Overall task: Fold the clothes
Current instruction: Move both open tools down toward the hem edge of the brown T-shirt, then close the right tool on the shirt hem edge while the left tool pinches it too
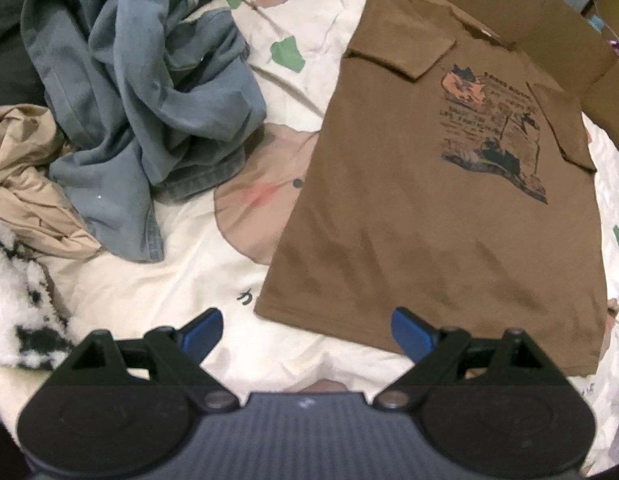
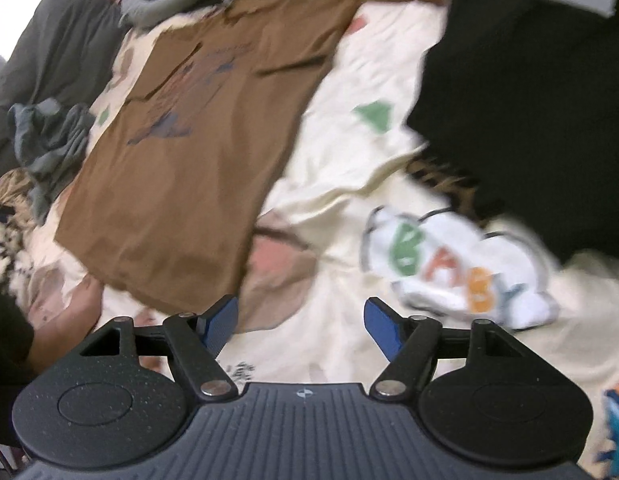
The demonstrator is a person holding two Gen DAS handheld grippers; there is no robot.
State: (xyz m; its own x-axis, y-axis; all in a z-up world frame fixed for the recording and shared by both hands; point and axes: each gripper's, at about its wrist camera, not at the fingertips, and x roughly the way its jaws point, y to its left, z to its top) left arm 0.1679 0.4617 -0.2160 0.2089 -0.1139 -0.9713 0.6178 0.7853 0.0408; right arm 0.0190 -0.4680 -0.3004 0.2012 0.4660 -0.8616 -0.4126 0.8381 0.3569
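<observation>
Left wrist view: brown t-shirt [image 1: 441, 200] is lying flat, print side up, on the cream patterned bedspread [image 1: 197, 264], both sleeves already folded in over the body. Its long axis is running from the bottom hem, just ahead of the fingertips, up to the collar at the far top, leaning a bit to the right. Left gripper [image 1: 307, 330] is hanging over the hem's left corner, jaws spread wide, nothing between them. Blue-grey crumpled clothes [image 1: 141, 92] and a beige garment [image 1: 25, 184] are sitting in a pile well to the left, apart from the shirt.

Right wrist view, blurred: t-shirt [image 2: 197, 152] is showing as a long strip slanting from the near hem at lower left to the collar at upper right. Right gripper [image 2: 301, 328] is pointing at bare bedspread [image 2: 349, 184] just beside the hem's right corner, jaws apart and empty. Folded black garment [image 2: 521, 120] is lying at right.

Judging handling: light, limp cotton, likely sagging and sliding when lifted; pinching both hem corners looks best for folding it up toward the collar
</observation>
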